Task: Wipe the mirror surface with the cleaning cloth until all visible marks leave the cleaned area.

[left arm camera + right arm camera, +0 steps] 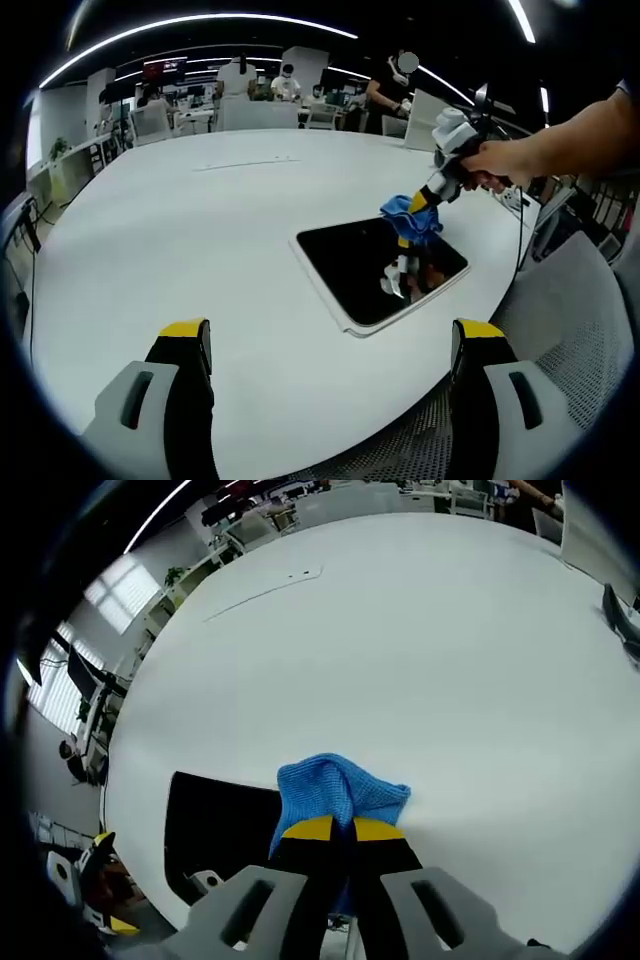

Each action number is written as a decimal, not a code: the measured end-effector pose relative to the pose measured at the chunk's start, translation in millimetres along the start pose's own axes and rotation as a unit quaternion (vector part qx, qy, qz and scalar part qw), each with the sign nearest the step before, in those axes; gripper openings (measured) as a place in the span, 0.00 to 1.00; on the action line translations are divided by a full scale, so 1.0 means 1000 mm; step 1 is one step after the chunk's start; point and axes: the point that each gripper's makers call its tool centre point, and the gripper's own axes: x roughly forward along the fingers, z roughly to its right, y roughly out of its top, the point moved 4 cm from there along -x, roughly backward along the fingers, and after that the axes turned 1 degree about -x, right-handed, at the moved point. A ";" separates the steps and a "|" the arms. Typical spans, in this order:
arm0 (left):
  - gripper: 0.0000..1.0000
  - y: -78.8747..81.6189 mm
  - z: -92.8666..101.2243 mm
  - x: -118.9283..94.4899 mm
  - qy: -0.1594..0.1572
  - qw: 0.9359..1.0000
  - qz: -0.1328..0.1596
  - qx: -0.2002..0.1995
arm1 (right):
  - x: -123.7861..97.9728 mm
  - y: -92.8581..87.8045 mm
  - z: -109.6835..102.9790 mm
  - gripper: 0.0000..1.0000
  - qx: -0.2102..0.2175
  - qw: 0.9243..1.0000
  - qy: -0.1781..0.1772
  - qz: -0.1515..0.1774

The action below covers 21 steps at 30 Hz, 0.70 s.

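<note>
The wiping step is judged to be in hand. In the left gripper view, the blue cleaning cloth (410, 218) is being held by the right gripper (424, 203) at the far edge of the mirror (365, 275), a dark, white-framed panel that is lying flat on the white counter (200, 220) near its rim. The cloth is hanging at or just above the glass; whether contact is being made cannot be told, though its reflection is being shown in the dark surface directly beneath. In the right gripper view, the fingers (310, 832) of the right gripper (335, 830) are being kept closed on the cloth (340, 790), which is bunched up above their yellow tips, with the mirror (215, 825) lying to the left of it. The left gripper (335, 345) is being held with its fingers (185, 335) spread apart and nothing between them, well short of the mirror's near edge. No marks can be made out on the glass at this size, so progress cannot be judged closely. The next move is judged to call for the cloth being pressed flat onto the glass and drawn across it in overlapping strokes, with the grip being kept firm and the mirror being kept from sliding on the counter.
</note>
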 end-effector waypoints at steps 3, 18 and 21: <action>0.99 0.000 -0.001 0.000 0.001 1.000 0.001 -0.003 | -0.007 0.005 -0.002 0.00 0.012 1.000 0.010 0.015; 0.99 0.001 -0.001 0.001 -0.003 1.000 0.005 -0.004 | -0.058 0.000 0.013 0.00 0.010 0.998 0.037 0.053; 0.99 0.002 0.001 0.001 -0.005 1.000 0.005 -0.003 | -0.069 -0.005 0.018 0.00 0.013 0.997 0.036 0.061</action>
